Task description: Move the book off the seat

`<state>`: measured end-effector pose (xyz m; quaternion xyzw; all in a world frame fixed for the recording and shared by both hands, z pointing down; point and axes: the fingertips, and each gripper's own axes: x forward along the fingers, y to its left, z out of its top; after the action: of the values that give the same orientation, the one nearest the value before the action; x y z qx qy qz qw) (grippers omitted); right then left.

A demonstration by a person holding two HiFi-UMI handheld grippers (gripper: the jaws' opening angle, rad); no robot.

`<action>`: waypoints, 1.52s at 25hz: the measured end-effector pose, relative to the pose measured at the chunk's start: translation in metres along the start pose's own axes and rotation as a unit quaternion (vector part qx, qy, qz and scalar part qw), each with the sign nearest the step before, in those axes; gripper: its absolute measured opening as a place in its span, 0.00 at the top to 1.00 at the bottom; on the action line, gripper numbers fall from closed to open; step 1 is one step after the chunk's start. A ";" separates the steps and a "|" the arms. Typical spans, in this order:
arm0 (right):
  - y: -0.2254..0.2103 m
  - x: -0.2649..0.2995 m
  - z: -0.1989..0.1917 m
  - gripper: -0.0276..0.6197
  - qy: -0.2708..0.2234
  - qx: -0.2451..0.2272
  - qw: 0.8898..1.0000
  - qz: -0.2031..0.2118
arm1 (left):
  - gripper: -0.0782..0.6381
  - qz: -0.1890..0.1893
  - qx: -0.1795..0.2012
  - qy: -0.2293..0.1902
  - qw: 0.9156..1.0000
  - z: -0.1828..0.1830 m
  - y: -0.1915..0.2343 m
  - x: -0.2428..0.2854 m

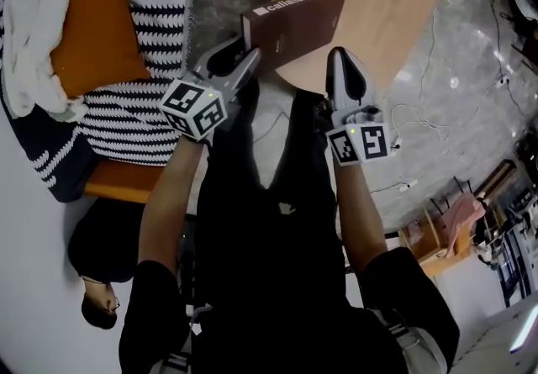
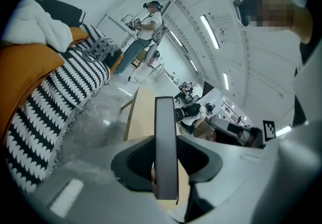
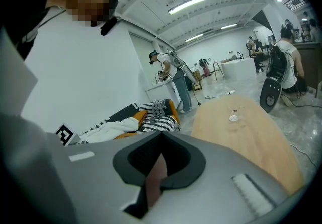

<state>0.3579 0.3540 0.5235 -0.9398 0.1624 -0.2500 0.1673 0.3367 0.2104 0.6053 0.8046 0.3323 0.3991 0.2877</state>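
A brown hardcover book [image 1: 294,19] hangs in the air over the near edge of the round wooden table [image 1: 395,2]. My left gripper [image 1: 250,57] is shut on the book's near left corner. In the left gripper view the book [image 2: 166,147] stands on edge between the jaws of the left gripper [image 2: 166,138], spine toward the camera. My right gripper [image 1: 340,53] sits just right of the book's near corner, its tips together. In the right gripper view the right gripper [image 3: 161,136] shows a thin brownish strip behind its tips; what it is I cannot tell.
The sofa with a striped throw [image 1: 160,19], an orange cushion [image 1: 97,19] and a white blanket [image 1: 25,28] lies to the left. A small glass object [image 3: 234,116] rests on the table [image 3: 241,127]. Cables [image 1: 420,86] trail over the grey floor. People stand farther off.
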 end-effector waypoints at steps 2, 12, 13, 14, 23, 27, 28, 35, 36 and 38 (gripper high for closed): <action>-0.001 0.006 -0.009 0.95 0.003 0.001 1.000 0.002 | 0.69 -0.011 0.003 0.006 1.000 -0.007 0.006 0.002; 0.005 0.032 -0.036 0.95 0.023 0.011 1.000 0.005 | 0.69 -0.028 0.005 0.040 0.999 -0.025 0.041 0.019; 0.005 0.033 -0.036 0.95 0.024 0.012 1.000 0.005 | 0.69 -0.028 0.000 0.042 0.999 -0.027 0.044 0.021; 0.004 0.033 -0.035 0.95 0.026 0.011 1.000 0.005 | 0.69 -0.027 -0.006 0.044 0.999 -0.029 0.048 0.024; -0.016 0.023 -0.046 0.95 0.038 0.014 0.999 0.001 | 0.68 -0.042 -0.059 0.059 0.996 -0.058 0.072 0.049; -0.016 0.022 -0.048 0.95 0.042 0.015 0.999 0.001 | 0.68 -0.039 -0.070 0.068 0.994 -0.067 0.079 0.054; -0.015 0.023 -0.049 0.95 0.043 0.016 0.999 0.001 | 0.68 -0.039 -0.075 0.071 0.994 -0.070 0.083 0.055; -0.015 0.014 -0.063 0.95 0.054 0.021 0.998 0.003 | 0.66 -0.024 -0.123 0.084 0.989 -0.102 0.105 0.063; -0.016 0.012 -0.066 0.95 0.057 0.022 0.998 0.003 | 0.66 -0.023 -0.127 0.086 0.988 -0.105 0.107 0.065; -0.018 0.009 -0.072 0.95 0.063 0.023 0.998 0.002 | 0.65 -0.022 -0.131 0.090 0.987 -0.113 0.111 0.069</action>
<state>0.3312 0.3493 0.5934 -0.9179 0.1685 -0.3116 0.1787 0.3081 0.2169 0.7757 0.7136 0.3190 0.5035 0.3681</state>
